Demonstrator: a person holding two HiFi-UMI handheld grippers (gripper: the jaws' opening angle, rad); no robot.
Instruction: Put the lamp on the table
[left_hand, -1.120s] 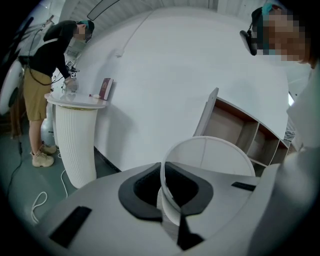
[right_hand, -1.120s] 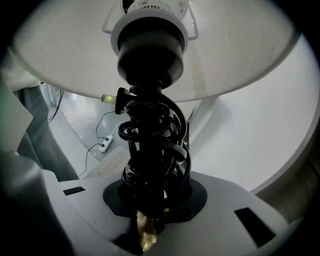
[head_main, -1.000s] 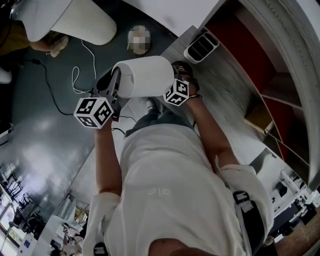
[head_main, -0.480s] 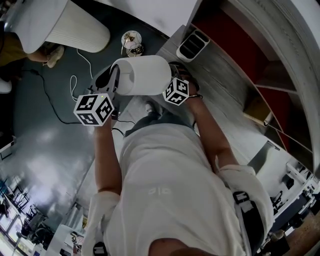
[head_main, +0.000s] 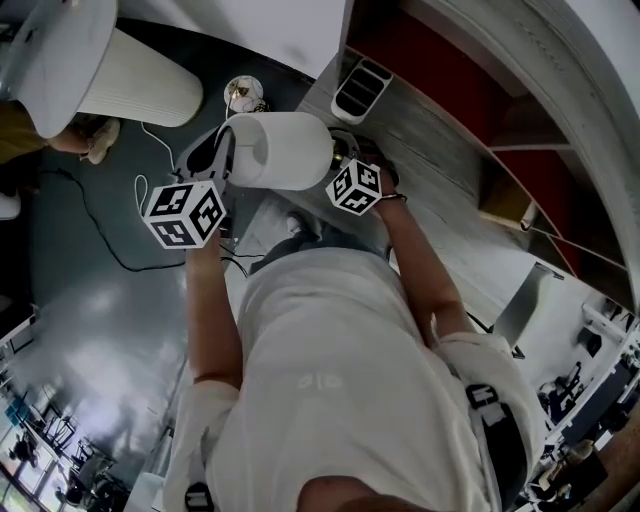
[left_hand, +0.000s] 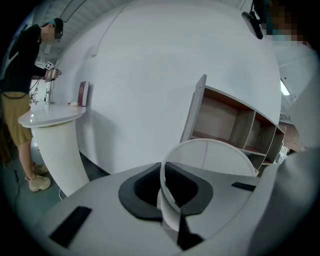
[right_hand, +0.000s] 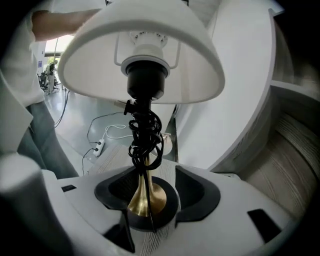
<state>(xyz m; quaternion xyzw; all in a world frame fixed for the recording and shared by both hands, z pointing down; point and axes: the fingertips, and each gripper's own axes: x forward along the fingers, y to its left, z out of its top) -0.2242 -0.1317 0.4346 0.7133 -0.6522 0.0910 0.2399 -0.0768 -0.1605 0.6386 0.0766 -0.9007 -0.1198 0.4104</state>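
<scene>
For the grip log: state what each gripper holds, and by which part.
Left gripper: shut on the lampshade, pinching its rim edge. Right gripper: holds nothing; its jaws are opening, with the brass base standing between them.

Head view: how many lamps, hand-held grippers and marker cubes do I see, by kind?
Lamp: 1
Hand-held gripper: 2; left hand-held gripper shut on the shade, right hand-held gripper opening round the base
Marker cube: 2
Total: 5
</scene>
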